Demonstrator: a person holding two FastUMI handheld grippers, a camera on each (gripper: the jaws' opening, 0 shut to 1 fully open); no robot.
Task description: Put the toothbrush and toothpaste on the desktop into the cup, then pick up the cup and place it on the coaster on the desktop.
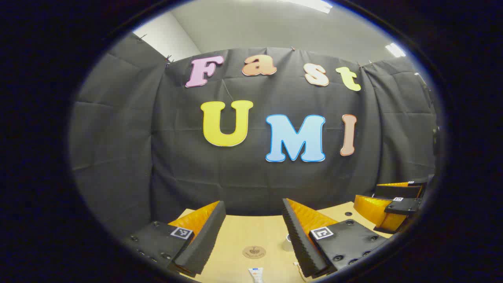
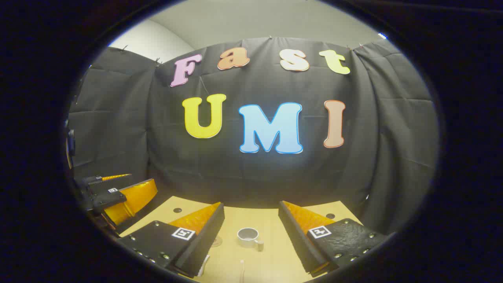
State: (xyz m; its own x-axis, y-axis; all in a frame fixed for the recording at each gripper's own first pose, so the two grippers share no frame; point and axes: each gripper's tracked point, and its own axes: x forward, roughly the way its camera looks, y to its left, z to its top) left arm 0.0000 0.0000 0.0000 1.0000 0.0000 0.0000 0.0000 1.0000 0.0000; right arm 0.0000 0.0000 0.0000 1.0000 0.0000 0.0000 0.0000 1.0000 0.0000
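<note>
I hold both tools high above the desk (image 2: 271, 251), and nothing has yet been grasped.

Left to right in the left gripper view: the left gripper (image 1: 253, 220) stands wide open and empty. Between its fingers the round coaster (image 1: 254, 252) lies flat on the desk, and just nearer me is the end of the toothpaste (image 1: 256, 274) tube. The cup (image 1: 287, 243) is partly hidden behind the right-hand finger. Far right, the other tool hangs over the desk edge.

In the right gripper view, the right gripper (image 2: 251, 224) is likewise wide open and empty. The cup stands upright between its fingers, handle towards me, and the tip of the toothbrush (image 2: 242, 267) lies just nearer.

My judgement: the first pick is in hand. I should lower the right tool over the toothbrush, square the fingers across its handle, and close only once both sides bracket it.

The coaster bears a printed emblem, too small to read. The toothpaste label is illegible.
</note>
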